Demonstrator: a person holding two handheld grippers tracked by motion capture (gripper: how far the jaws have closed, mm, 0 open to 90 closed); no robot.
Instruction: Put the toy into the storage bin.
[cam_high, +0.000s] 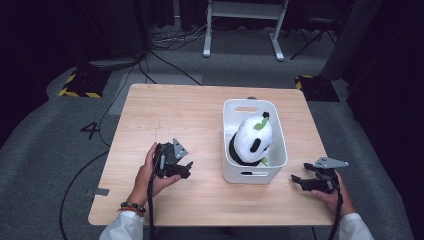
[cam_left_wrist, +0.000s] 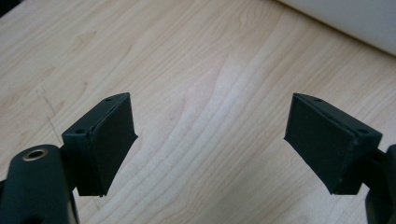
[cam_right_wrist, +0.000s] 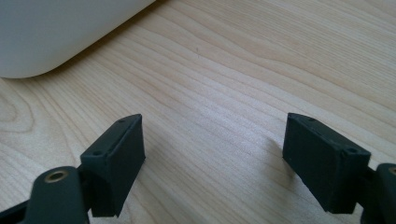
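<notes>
Two grippers sit low over the worktop (cam_high: 165, 105), one on each side of the white bin (cam_high: 230, 165). Left gripper (cam_high: 186, 169) hangs just left of the bin, fingers (cam_left_wrist: 109, 140) spread wide with bare wood between them. Right gripper (cam_high: 296, 181) rests just right of the bin, fingers (cam_right_wrist: 116, 161) parted too, gripping nothing. Panda (cam_high: 252, 140) lies inside the bin, untouched by either gripper.

A light wooden counter (cam_high: 165, 107) stands on grey carpet (cam_high: 45, 135), lit from above while the room behind falls dark. Black cables (cam_high: 165, 62) trail across the floor past a white metal desk frame (cam_high: 245, 25). Yellow-and-black striped floor plates (cam_high: 80, 82) sit at both far corners.
</notes>
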